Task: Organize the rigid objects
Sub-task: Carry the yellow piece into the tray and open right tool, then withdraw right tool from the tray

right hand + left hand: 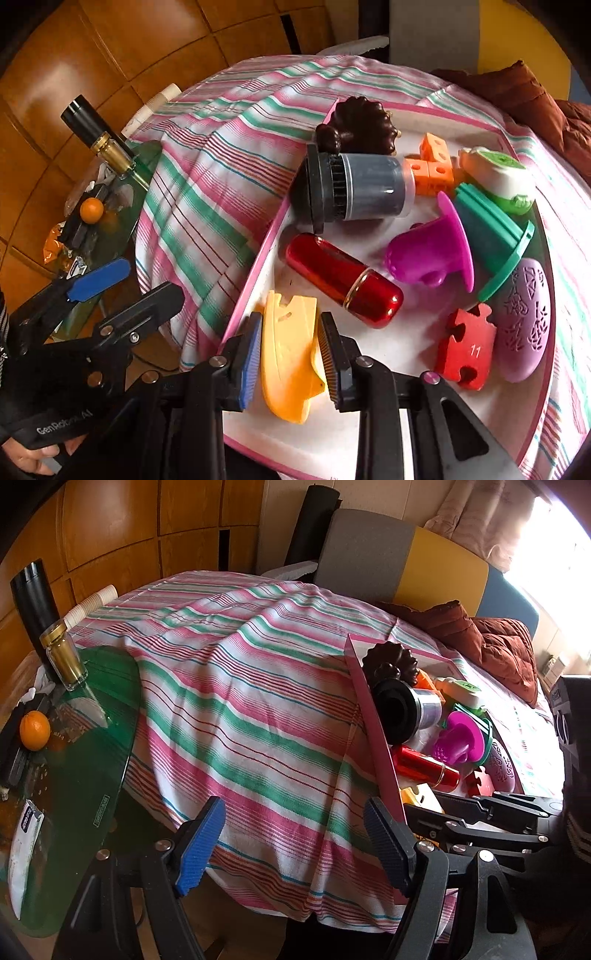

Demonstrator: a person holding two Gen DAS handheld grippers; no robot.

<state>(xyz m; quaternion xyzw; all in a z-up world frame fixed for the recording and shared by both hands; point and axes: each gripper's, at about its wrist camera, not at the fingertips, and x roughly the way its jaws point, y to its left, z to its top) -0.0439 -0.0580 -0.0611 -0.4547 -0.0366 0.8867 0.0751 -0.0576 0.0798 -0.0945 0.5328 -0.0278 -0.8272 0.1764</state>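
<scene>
Pinching a yellow plastic piece between its two fingers, the right gripper reaches down into the near end of a shallow white tray with a pink rim; the fingers press on the piece's two long edges, and whether its underside touches the tray floor cannot be told. Just beyond it in the tray lies a glossy red capsule-shaped case with a gold band, on its side. Farther in, a dark grey jar with a black ribbed lid lies toppled, its lid toward the tray's left wall, and a dark brown fluted mould sits behind it at the far corner. To the right are orange cubes, a white and green gadget, a magenta flanged piece, a teal lid-like piece, a red puzzle tile marked 11 and a lilac oval with a cut-out pattern. The tray rests on a pink, green and white striped cloth covering the desk. The left gripper hangs over the cloth just left of the tray with its blue-padded fingers spread apart and nothing between them. At the far left, a green glass surface carries a small jar with a gold cap and an orange.
</scene>
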